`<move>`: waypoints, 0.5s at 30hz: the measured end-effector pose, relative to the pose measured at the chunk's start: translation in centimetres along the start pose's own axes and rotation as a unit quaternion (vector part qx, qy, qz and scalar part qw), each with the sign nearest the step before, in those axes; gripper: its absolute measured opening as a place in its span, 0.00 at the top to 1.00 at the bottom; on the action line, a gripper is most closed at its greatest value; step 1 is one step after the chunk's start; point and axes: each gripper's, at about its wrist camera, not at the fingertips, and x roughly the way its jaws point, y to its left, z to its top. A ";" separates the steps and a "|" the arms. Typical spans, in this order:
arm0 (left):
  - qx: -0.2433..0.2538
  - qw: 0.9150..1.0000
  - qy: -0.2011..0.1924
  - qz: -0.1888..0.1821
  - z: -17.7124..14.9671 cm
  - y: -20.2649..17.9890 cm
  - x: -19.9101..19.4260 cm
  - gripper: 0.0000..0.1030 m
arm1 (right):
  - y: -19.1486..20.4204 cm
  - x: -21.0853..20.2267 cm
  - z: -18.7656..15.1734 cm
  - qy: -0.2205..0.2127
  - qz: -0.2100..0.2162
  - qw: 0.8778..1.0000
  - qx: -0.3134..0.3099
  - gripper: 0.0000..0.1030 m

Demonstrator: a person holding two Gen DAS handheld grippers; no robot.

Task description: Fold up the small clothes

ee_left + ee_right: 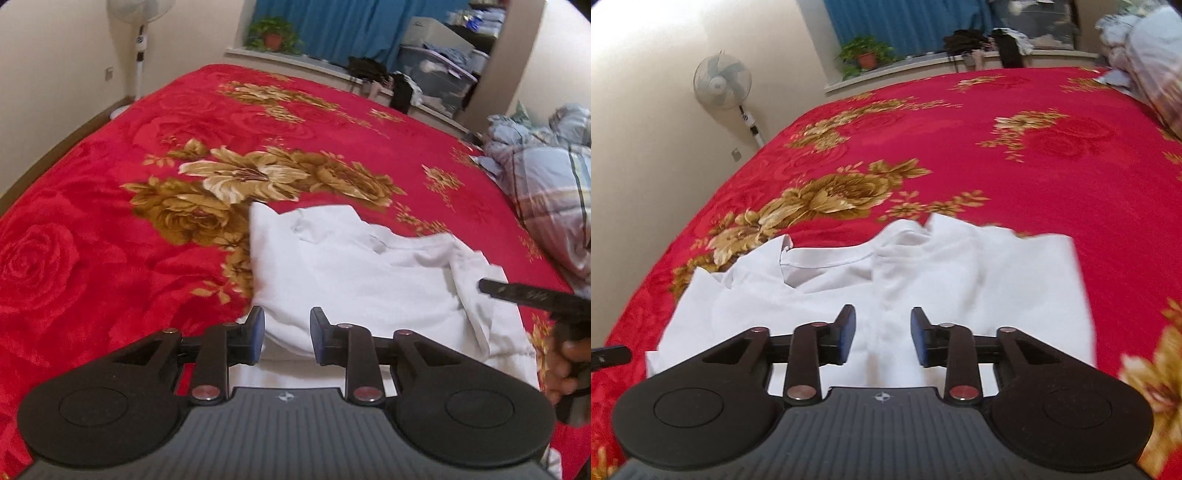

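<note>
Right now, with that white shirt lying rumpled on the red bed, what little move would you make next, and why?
Probably lower the left gripper onto the near edge of the white shirt and close on it. Both grippers are open and hold nothing. The shirt is still bunched and uneven on the red blanket, so it seems to need gripping and straightening before a fold. The right gripper hovers over its middle.

Plain white cotton garment (pixel 886 295); plush red bed blanket (pixel 92 240), gold-brown flower print; pale blue checked quilt (pixel 546 177); blue curtain (pixel 332 26); black grippers, blue pads (pixel 849 332).
</note>
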 end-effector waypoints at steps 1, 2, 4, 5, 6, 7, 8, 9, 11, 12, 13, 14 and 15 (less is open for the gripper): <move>-0.006 1.000 0.000 -0.002 0.2 0.3 0.1 0.71 | 0.6 1.1 0.1 0.005 -0.006 1.000 -0.012 0.63; -0.010 1.000 0.000 -0.004 0.3 0.3 0.1 0.71 | 1.3 2.0 0.3 0.009 -0.017 1.000 -0.025 0.63; -0.015 1.000 -0.002 -0.010 0.5 0.5 -0.2 0.71 | 2.8 4.1 0.4 0.022 -0.041 0.997 -0.067 0.63; -0.016 1.000 -0.003 -0.011 0.5 0.5 -0.3 0.71 | 3.4 4.9 0.5 0.027 -0.057 0.994 -0.088 0.65; -0.018 1.000 -0.003 -0.012 0.6 0.5 -0.3 0.71 | 3.9 6.0 0.5 0.036 -0.085 0.989 -0.116 0.76; -0.019 1.000 -0.003 -0.014 0.6 0.5 -0.3 0.71 | 4.3 6.6 0.6 0.043 -0.110 0.984 -0.133 0.98; -0.020 1.000 -0.004 -0.016 0.7 0.5 -0.4 0.71 | 4.3 6.8 0.8 0.044 -0.119 0.983 -0.136 0.97; -0.020 1.000 -0.004 -0.017 0.8 0.5 -0.4 0.71 | 4.1 6.3 1.4 0.034 -0.116 0.985 -0.127 0.97; -0.022 1.000 -0.005 -0.020 0.9 0.6 -0.4 0.71 | 3.8 3.3 2.8 -0.033 -0.104 0.989 -0.098 0.97; -0.022 1.000 -0.005 -0.021 1.0 0.6 -0.4 0.71 | 3.4 1.0 3.5 -0.079 -0.092 0.990 -0.078 0.97; -0.024 0.999 -0.004 -0.023 1.0 0.7 -0.3 0.71 | 2.6 -1.9 4.0 -0.130 -0.077 0.987 -0.045 0.97; -0.025 0.999 -0.002 -0.025 1.1 0.7 -0.3 0.71 | 1.7 -4.2 4.2 -0.168 -0.070 0.983 -0.013 0.97; -0.026 0.999 0.000 -0.027 1.0 0.7 -0.1 0.71 | 0.6 -6.0 4.0 -0.192 -0.067 0.979 0.017 0.97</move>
